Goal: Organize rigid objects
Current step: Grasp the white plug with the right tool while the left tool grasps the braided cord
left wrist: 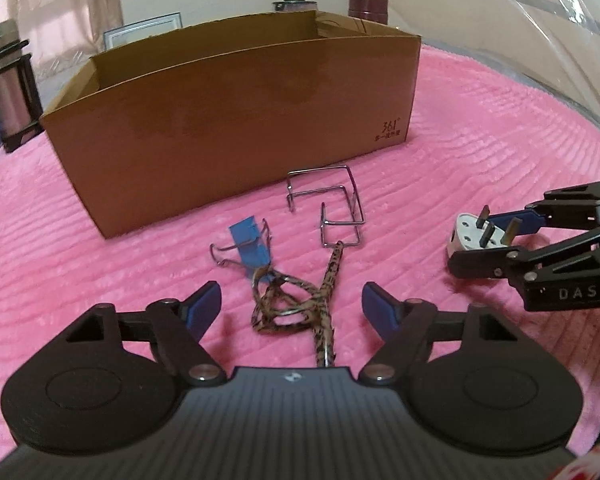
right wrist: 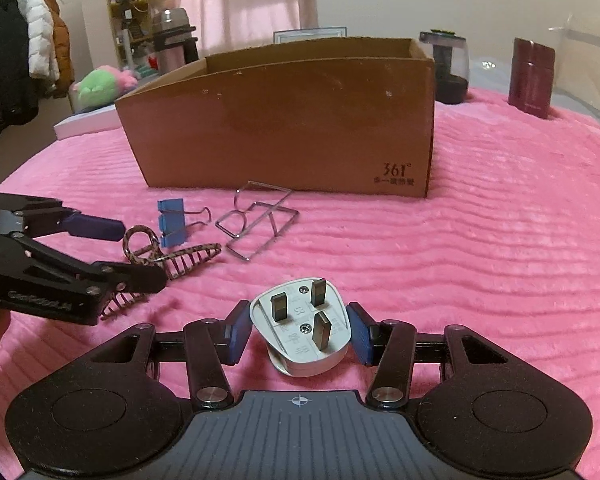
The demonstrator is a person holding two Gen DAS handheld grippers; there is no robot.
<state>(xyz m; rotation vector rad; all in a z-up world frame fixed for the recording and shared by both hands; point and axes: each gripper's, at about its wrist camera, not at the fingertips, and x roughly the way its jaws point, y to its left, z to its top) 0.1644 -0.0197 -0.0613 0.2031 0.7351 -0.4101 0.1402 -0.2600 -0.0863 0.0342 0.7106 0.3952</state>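
A white three-pin plug [right wrist: 300, 328] sits between the blue pads [right wrist: 238, 332] of my right gripper [right wrist: 298, 334], which is shut on its two sides, prongs facing the camera. The left wrist view shows the same plug [left wrist: 470, 232] in that gripper [left wrist: 480, 240] at the right. My left gripper [left wrist: 292, 308] is open around a leopard-print hair claw [left wrist: 296, 304], pads not touching it. From the right wrist view, the left gripper [right wrist: 136, 254] straddles the claw [right wrist: 184, 260]. A blue binder clip [left wrist: 250, 244] and a bent wire frame [left wrist: 332, 204] lie before the open cardboard box [left wrist: 240, 120].
Everything rests on a pink ribbed blanket [right wrist: 480, 260]. Behind the box [right wrist: 292, 132] stand a steel flask [left wrist: 6, 88], a dark jar with a clear dome [right wrist: 444, 68], a dark red cylinder [right wrist: 532, 76] and a picture frame [left wrist: 144, 30]. Coats and a plush toy are far left.
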